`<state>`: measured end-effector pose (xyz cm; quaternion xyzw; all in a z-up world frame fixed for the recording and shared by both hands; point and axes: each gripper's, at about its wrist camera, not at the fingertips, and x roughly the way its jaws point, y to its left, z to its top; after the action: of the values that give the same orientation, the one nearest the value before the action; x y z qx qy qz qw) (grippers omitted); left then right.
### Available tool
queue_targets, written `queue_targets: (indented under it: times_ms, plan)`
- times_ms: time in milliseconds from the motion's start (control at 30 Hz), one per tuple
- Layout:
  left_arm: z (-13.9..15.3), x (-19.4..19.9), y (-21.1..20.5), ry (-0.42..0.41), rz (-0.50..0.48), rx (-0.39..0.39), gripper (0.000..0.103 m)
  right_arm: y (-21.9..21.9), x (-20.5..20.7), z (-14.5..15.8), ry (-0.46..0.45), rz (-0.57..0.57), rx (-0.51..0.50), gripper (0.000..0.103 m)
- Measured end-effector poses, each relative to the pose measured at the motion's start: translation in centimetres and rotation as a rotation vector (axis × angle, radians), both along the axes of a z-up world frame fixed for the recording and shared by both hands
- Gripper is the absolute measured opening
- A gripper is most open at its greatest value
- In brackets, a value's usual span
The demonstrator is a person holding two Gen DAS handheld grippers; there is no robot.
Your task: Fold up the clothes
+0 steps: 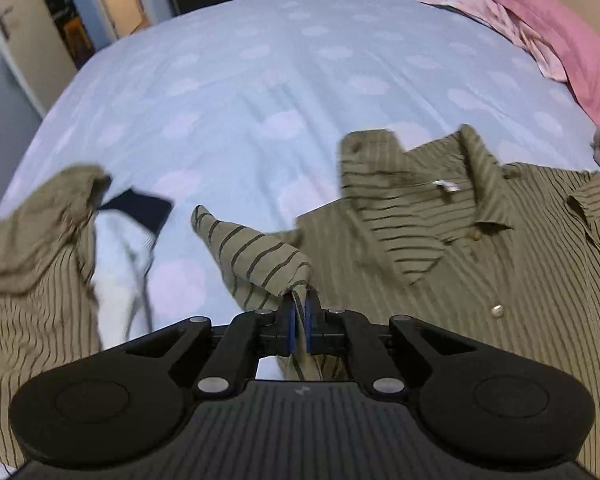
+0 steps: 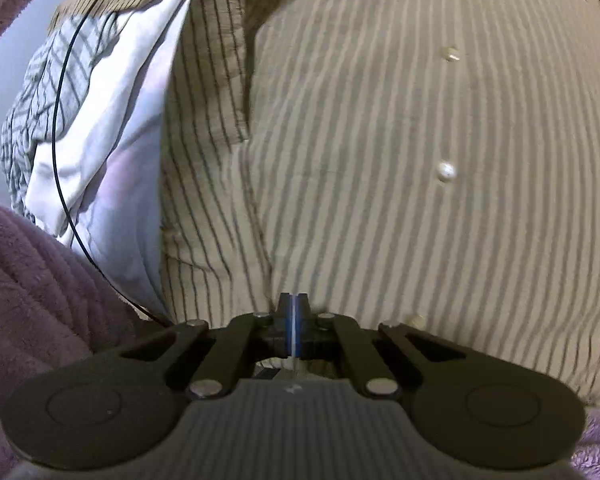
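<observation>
Left gripper [image 1: 299,312] clamped on a fold of the striped olive shirt [image 1: 500,264], cloth bunched up between the blue pads [image 1: 289,320], pointed corner sticking out toward 11 o'clock. Right gripper [image 2: 294,312] closed tight, pads together at the shirt's lower edge; thin cloth pinched or not, cannot tell. Shirt spread front-up on the pale blue bedsheet [image 1: 228,80], collar at 1 o'clock in left view, buttons [image 2: 446,170] running up at 1 o'clock in right view. Pink clothes [image 1: 548,32] piled at 2 o'clock, well apart. Black cable [image 2: 60,120] at 10 o'clock beside shirt edge.

Risks: thin pinch slipping under pull, fold dropping crooked; uneven lift skewing the button line; cable snagging; empty right grip leaving hem behind
</observation>
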<state>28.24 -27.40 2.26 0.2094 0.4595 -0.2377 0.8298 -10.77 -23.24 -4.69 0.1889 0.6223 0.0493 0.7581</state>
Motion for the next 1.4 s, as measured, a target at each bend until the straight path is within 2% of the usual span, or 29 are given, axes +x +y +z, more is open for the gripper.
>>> queue_targets:
  times_ms: [200, 333, 367, 467, 667, 767, 867, 933, 967, 1067, 1233, 1400]
  plan:
    - [-0.4, -1.8, -5.8, -0.013, -0.064, 0.093, 0.002, -0.8, -0.9, -0.1, -0.023, -0.041, 0.056, 0.002]
    - [-1.2, -1.8, -6.5, -0.019, -0.04, 0.138, 0.002, -2.1, -1.0, -1.2, -0.039, -0.054, 0.157, 0.015]
    - [-1.3, -1.8, -6.5, -0.022, -0.042, 0.141, 0.002, -2.1, -0.9, -1.7, -0.031, -0.049, 0.194, 0.023]
    - [-1.1, -2.0, -6.1, -0.028, -0.044, 0.136, 0.002, -1.1, -0.3, -2.7, -0.03, -0.006, 0.249, 0.025]
    - [-0.9, -1.7, -5.4, -0.013, -0.04, 0.11, 0.002, 0.5, 0.9, -3.4, -0.007, 0.03, 0.211, 0.033]
    - [-0.8, -1.7, -4.9, 0.005, -0.041, 0.082, 0.002, 2.0, 1.9, -4.0, 0.009, 0.063, 0.176, 0.033]
    - [-0.7, -1.5, -4.2, 0.021, -0.027, 0.05, 0.002, 2.6, 2.5, -4.7, 0.025, 0.08, 0.167, 0.031]
    - [-0.7, -1.3, -3.7, 0.023, -0.016, 0.043, 0.002, 3.0, 2.9, -4.9, 0.031, 0.087, 0.159, 0.004]
    - [-0.6, -1.3, -3.6, 0.022, -0.013, 0.043, 0.002, 3.0, 2.9, -5.0, 0.034, 0.085, 0.159, 0.001]
    - [-0.3, -1.1, -3.1, 0.013, -0.002, 0.042, 0.002, 2.4, 2.4, -4.1, 0.023, 0.058, 0.167, 0.0]
    - [0.1, -1.6, -3.2, -0.012, 0.013, 0.071, 0.002, 0.9, -0.3, -0.8, -0.008, 0.021, 0.156, 0.0]
    - [-0.3, -3.1, -5.4, -0.022, -0.016, 0.118, 0.002, 0.8, -2.8, -0.3, 0.023, 0.016, 0.15, 0.0]
